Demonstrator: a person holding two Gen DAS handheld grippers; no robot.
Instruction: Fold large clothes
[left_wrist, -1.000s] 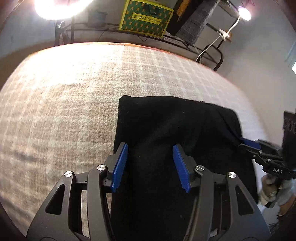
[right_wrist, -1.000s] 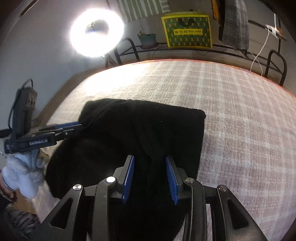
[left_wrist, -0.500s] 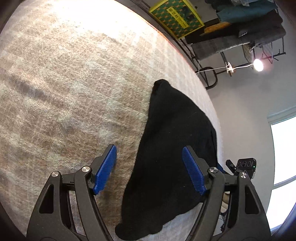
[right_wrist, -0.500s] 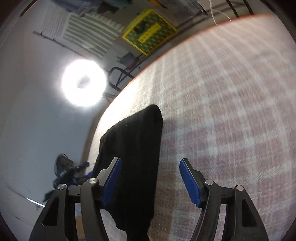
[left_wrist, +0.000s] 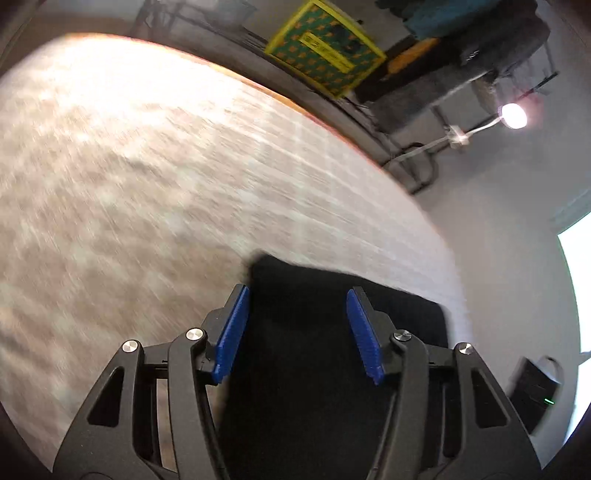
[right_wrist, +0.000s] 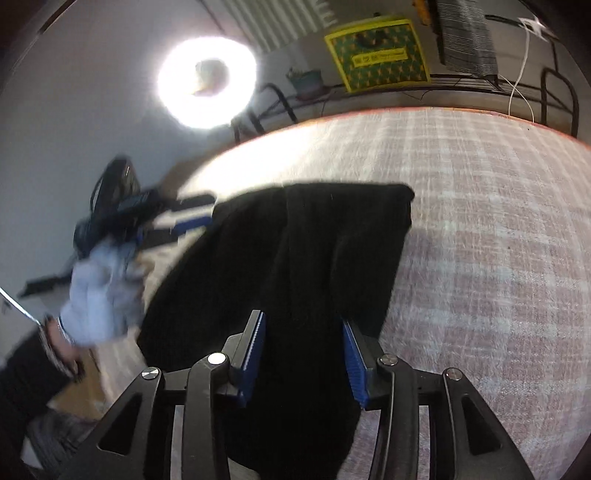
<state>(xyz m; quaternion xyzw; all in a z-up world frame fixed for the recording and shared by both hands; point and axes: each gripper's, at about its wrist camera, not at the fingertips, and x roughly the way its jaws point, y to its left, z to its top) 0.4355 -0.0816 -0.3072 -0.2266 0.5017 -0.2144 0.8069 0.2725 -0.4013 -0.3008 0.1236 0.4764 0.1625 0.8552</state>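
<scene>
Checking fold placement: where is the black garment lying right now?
The black garment lies folded on the plaid bedspread near its left edge, under both open grippers.

- Left gripper (left_wrist: 297, 332), blue-padded jaws parted, above a folded black fabric garment (left_wrist: 314, 369).
- Garment lies on a beige checked woven bedcover (left_wrist: 147, 184).
- Yellow-green patterned box (left_wrist: 325, 48) behind.
</scene>
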